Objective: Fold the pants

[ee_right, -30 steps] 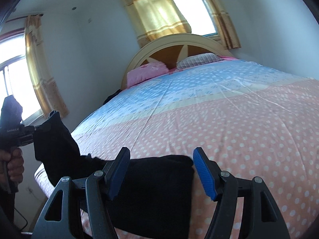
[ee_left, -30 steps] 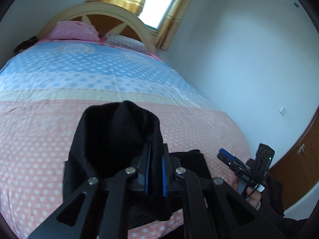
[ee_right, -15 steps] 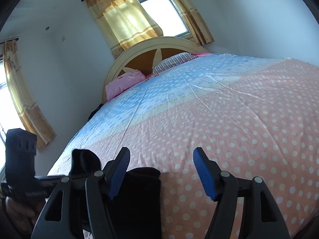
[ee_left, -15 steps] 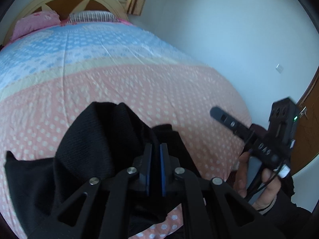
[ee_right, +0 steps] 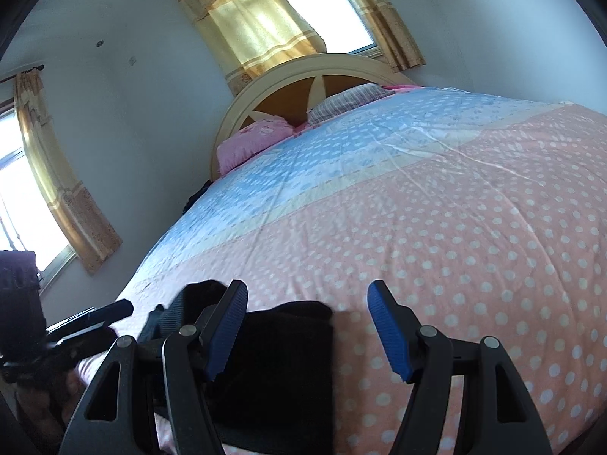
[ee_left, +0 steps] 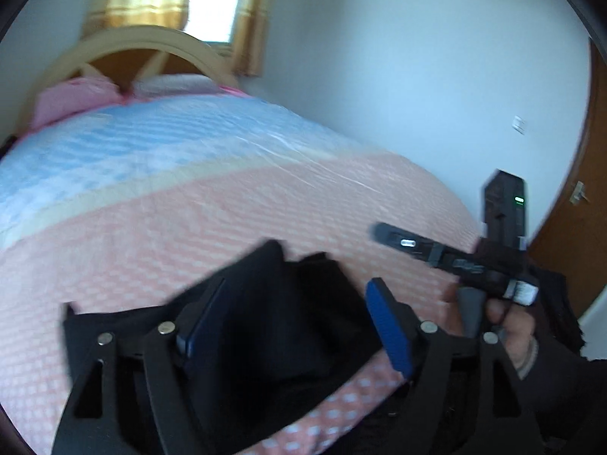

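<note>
- Currently, left gripper (ee_left: 299, 326): fingers wide, black pants (ee_left: 288, 326) between them on the bed (ee_left: 189, 204).
- Right gripper (ee_right: 309, 326): fingers wide, holding nothing.

Pants (ee_right: 280, 356) matt black cloth, possibly knit; bedspread (ee_right: 455, 235) smooth.

Blurred, hidden and cropped parts

The left wrist view is smeared by motion, so the bed (ee_left: 159, 204) pattern and pillows (ee_left: 76, 98) are not resolved. The near part of the black pants (ee_left: 273, 326) is covered by the left claw (ee_left: 296, 326) frame and cut by the lower edge. In the right wrist view the pants (ee_right: 280, 364) are partly masked by the right claw (ee_right: 307, 326), and the dark object (ee_right: 195, 197) beside the bed cannot be identified.
</note>
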`<state>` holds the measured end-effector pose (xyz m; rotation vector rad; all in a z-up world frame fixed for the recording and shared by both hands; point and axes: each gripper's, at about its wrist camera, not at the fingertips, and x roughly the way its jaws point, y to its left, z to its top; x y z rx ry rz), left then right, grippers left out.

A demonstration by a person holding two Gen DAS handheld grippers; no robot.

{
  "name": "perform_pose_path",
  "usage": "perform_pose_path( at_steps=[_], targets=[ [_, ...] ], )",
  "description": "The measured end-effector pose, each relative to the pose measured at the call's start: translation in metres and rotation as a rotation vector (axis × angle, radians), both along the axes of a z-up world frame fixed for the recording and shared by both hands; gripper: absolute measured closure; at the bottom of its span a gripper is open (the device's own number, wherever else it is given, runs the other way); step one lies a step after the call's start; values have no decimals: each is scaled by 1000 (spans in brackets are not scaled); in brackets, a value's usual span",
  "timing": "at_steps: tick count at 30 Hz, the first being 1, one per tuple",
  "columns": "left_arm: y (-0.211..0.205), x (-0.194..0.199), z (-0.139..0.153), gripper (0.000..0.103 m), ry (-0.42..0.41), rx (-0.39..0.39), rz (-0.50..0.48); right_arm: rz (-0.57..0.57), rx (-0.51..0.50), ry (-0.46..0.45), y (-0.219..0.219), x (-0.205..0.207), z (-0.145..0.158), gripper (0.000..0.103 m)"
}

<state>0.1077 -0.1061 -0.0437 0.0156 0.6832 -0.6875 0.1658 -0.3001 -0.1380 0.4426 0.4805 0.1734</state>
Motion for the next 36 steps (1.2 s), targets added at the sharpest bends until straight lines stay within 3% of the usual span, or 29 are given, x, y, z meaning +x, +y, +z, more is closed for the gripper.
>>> perform_pose_path(
  at_steps=[3, 6, 9, 12, 14, 16, 18, 25, 32, 35, 36],
  targets=[
    [55, 5, -1, 24, -28, -14, 168, 99, -21, -9, 28, -1, 11, 35],
    [94, 12, -13, 21, -8, -16, 302, 215, -23, -2, 59, -1, 15, 22],
    [113, 16, -31, 21, 28, -21, 351, 291, -39, 52, 82, 4, 7, 22],
    [118, 19, -45, 21, 64, -27, 363, 281, -76, 116, 92, 15, -7, 22],
    [111, 21, -51, 21, 65, -15, 363, 295, -46, 164, 94, 23, -17, 28],
    [106, 24, -54, 19, 51, 12, 372, 312, -47, 208, 96, 29, -26, 63],
    [104, 29, -59, 16, 45, 24, 387, 315, -69, 216, 96, 27, -28, 90],
    [119, 49, -75, 15, 93, 4, 442, 253, -107, 239, 65, 5, -28, 93],
    [111, 47, -80, 14, 100, 7, 417, 230, -89, 250, 45, -13, -32, 100],
    [111, 48, -82, 12, 102, 11, 421, 248, -66, 238, 43, -13, -28, 97],
    [113, 47, -83, 12, 107, 4, 425, 233, -53, 243, 42, -10, -28, 86]
  ],
)
